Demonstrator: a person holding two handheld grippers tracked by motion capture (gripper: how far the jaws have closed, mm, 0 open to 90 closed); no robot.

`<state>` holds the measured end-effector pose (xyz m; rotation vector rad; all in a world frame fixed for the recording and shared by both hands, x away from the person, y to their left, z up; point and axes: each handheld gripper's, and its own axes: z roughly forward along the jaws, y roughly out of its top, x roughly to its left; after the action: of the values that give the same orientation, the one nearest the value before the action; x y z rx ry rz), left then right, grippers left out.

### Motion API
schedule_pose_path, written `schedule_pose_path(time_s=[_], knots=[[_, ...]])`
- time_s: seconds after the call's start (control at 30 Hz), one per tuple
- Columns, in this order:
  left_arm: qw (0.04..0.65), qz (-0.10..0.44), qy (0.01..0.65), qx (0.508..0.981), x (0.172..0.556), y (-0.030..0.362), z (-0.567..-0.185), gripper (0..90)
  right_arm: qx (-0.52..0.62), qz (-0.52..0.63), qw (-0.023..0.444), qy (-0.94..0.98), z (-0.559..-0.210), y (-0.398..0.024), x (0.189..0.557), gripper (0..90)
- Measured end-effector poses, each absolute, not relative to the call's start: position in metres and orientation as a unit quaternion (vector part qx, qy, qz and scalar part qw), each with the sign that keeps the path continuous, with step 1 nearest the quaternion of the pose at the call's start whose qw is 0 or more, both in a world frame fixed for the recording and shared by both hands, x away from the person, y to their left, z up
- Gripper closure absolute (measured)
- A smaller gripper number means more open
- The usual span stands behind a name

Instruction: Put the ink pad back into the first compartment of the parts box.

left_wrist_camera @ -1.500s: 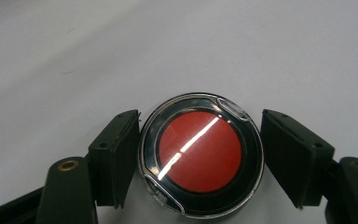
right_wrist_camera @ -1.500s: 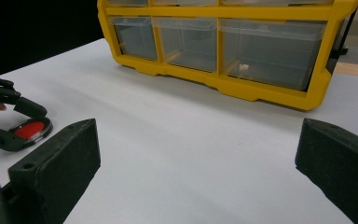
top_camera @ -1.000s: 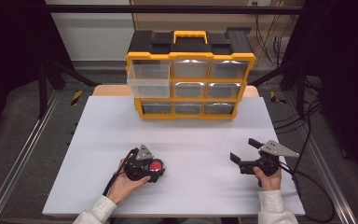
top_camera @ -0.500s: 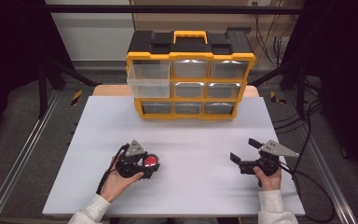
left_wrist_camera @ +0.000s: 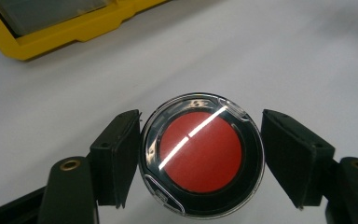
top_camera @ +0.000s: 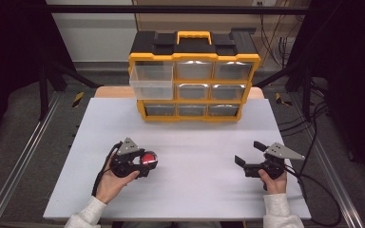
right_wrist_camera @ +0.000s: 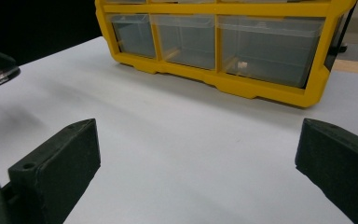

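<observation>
1. White bench (top_camera: 195, 137), high view: a yellow-and-black drawer organiser (top_camera: 194, 76) stands at the far edge, its top-left drawer (top_camera: 151, 80) pulled out; the left gripper (top_camera: 148, 161) holds a red-topped round case (top_camera: 147, 159), the right gripper (top_camera: 250, 154) spread wide.
2. Left gripper view: fingers (left_wrist_camera: 116, 156) bracket the case (left_wrist_camera: 201, 154), one touching, the other just clear.
3. Right gripper view: fingers (right_wrist_camera: 56, 168) gape over bare bench (right_wrist_camera: 191, 149), the organiser (right_wrist_camera: 223, 42) beyond.

Bright overhead light streaks glare across the red disc (left_wrist_camera: 200, 151), while dark surroundings frame the evenly lit white table (top_camera: 195, 137).
</observation>
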<state>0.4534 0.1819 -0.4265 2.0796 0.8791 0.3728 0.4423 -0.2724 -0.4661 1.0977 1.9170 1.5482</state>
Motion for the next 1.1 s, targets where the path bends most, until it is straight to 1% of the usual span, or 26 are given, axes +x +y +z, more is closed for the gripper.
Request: schedule_pose_path(time_s=[0.4,1.1], knots=[[0.432,0.159,0.353,0.815,0.452,0.192,-0.407,29.9,0.397,0.557,0.223,0.694,-0.466,-0.273,0.443,0.4],[0.482,0.185,0.352,0.781,0.457,0.208,-0.356,29.9,0.396,0.554,0.224,0.697,-0.466,-0.273,0.443,0.4]])
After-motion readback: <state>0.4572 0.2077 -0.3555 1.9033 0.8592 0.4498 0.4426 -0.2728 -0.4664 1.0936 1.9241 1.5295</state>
